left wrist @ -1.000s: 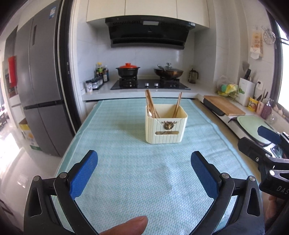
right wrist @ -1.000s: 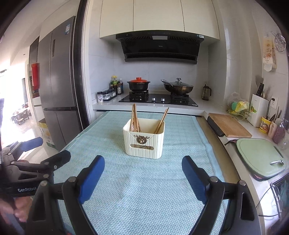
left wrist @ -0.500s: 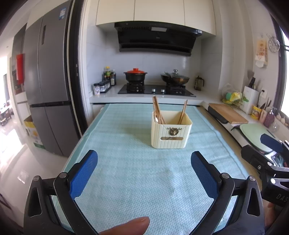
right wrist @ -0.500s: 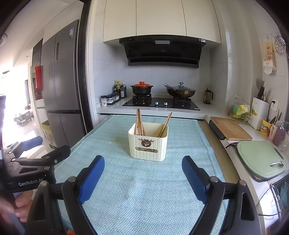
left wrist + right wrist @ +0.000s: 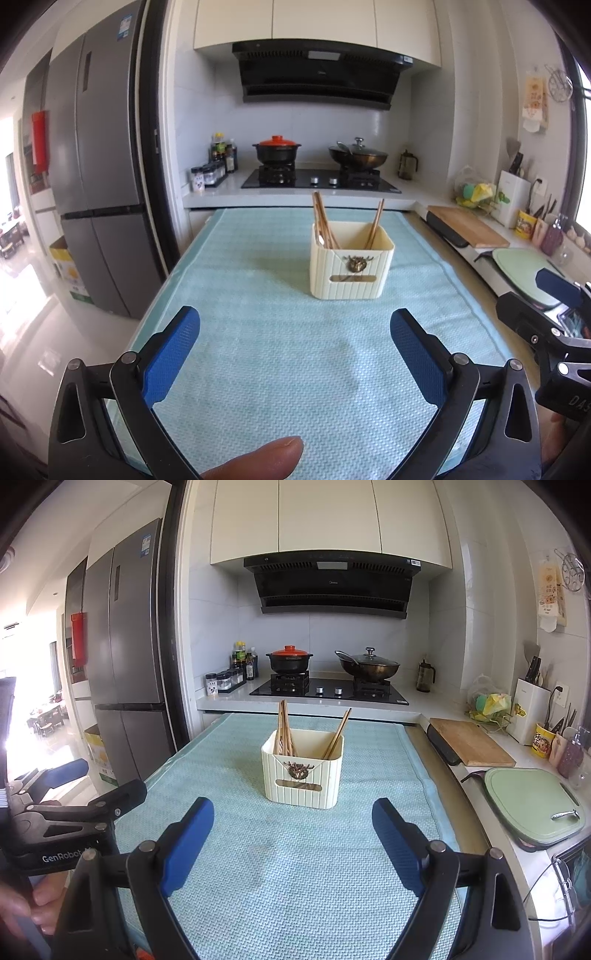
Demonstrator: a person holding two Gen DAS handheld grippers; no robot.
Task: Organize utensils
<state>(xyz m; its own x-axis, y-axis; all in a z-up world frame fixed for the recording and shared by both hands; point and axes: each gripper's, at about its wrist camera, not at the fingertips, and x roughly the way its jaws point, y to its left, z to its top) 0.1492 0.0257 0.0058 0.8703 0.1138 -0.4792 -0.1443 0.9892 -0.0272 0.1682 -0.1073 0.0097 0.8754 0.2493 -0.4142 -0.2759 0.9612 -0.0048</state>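
Note:
A cream ribbed utensil box (image 5: pixel 351 269) stands upright on the light blue mat (image 5: pixel 258 332); it also shows in the right wrist view (image 5: pixel 303 771). Wooden chopsticks (image 5: pixel 323 221) lean in its left compartment and more chopsticks (image 5: pixel 376 223) in its right one. My left gripper (image 5: pixel 295 354) is open and empty, held above the mat's near part, well short of the box. My right gripper (image 5: pixel 293 838) is open and empty at a similar distance from the box. Each gripper shows at the edge of the other's view.
A stove with a red-lidded pot (image 5: pixel 277 149) and a wok (image 5: pixel 358 157) lies behind the mat. A wooden board (image 5: pixel 469 746) and a green board (image 5: pixel 532 805) lie on the right counter. A grey fridge (image 5: pixel 92 184) stands at the left.
Both grippers have tilted upward and drawn back a little, so the box sits lower in both views. Both stay open and empty.

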